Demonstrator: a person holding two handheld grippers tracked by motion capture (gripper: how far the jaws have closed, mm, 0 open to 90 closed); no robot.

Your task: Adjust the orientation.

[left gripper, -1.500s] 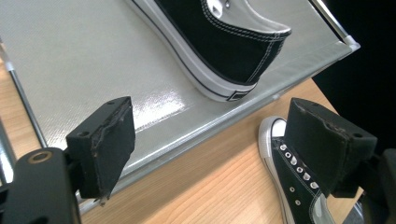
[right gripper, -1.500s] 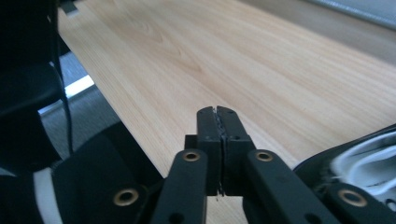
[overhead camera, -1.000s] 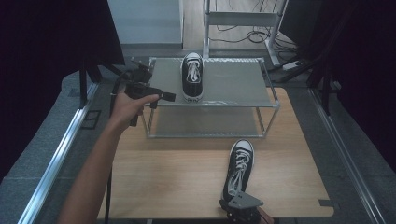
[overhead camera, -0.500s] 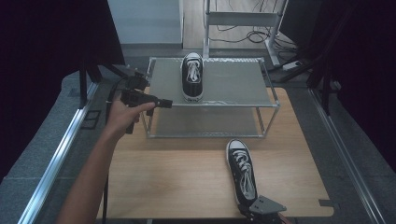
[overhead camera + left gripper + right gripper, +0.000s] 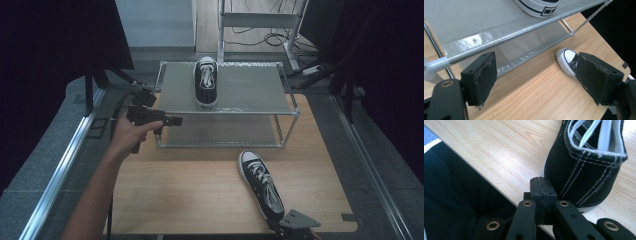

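Holding our right tool [image 5: 541,187] shut and empty just behind the heel of the shoe [image 5: 261,184] on the worktop [image 5: 190,200], its toe pointing toward the rack [image 5: 235,90], we keep our left tool [image 5: 536,75] wide open, well apart.

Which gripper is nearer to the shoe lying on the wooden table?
Right. The right gripper, jaws shut, sits just behind the heel of the shoe on the table. The left gripper, jaws open, is up by the rack's left end.
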